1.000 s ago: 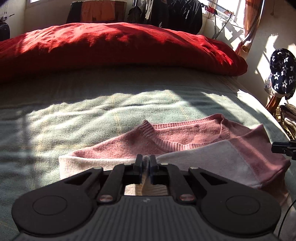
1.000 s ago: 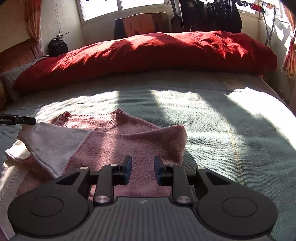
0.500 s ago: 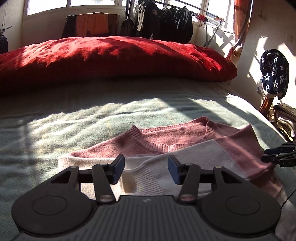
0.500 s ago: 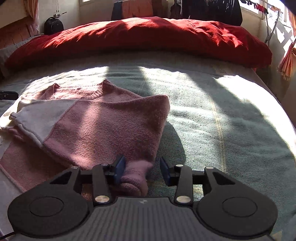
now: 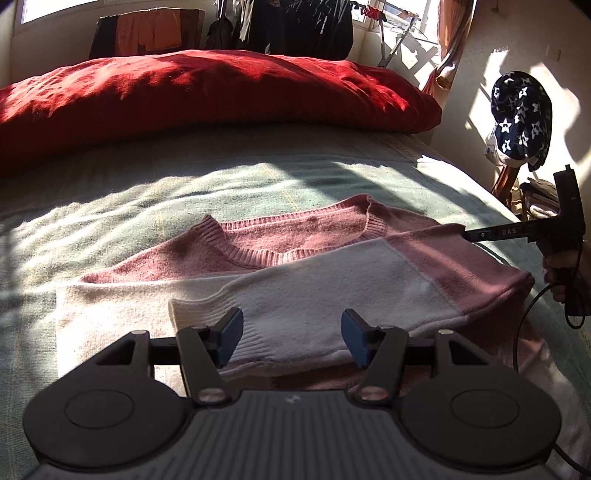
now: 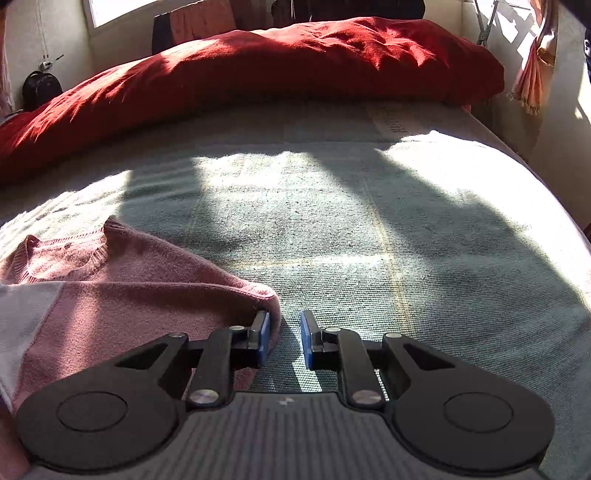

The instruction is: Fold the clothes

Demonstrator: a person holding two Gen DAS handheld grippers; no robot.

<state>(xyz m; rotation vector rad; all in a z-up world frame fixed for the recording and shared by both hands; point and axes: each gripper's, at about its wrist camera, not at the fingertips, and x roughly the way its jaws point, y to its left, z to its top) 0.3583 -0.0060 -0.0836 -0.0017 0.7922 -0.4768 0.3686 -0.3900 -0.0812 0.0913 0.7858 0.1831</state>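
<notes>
A pink and white knit sweater [image 5: 295, 273] lies on the green bedspread [image 5: 184, 184], neck hole away from me, with a white sleeve folded across its front. My left gripper [image 5: 291, 336] is open and empty just above the white sleeve cuff. My right gripper [image 6: 283, 339] is open and empty at the sweater's [image 6: 122, 306] folded right edge; its left finger touches the pink fabric. The right gripper also shows at the sweater's right shoulder in the left wrist view [image 5: 491, 234].
A large red duvet [image 5: 207, 96] lies bunched across the far end of the bed. Dark clothes hang on a rack [image 5: 295, 26] by the window. A star-patterned garment [image 5: 521, 122] hangs at the right wall. The bedspread [image 6: 388, 229] stretches to the right of the sweater.
My left gripper opened and let go of the white sleeve, now lying across the sweater. My right gripper moved right, off the pink fabric to its folded edge.
</notes>
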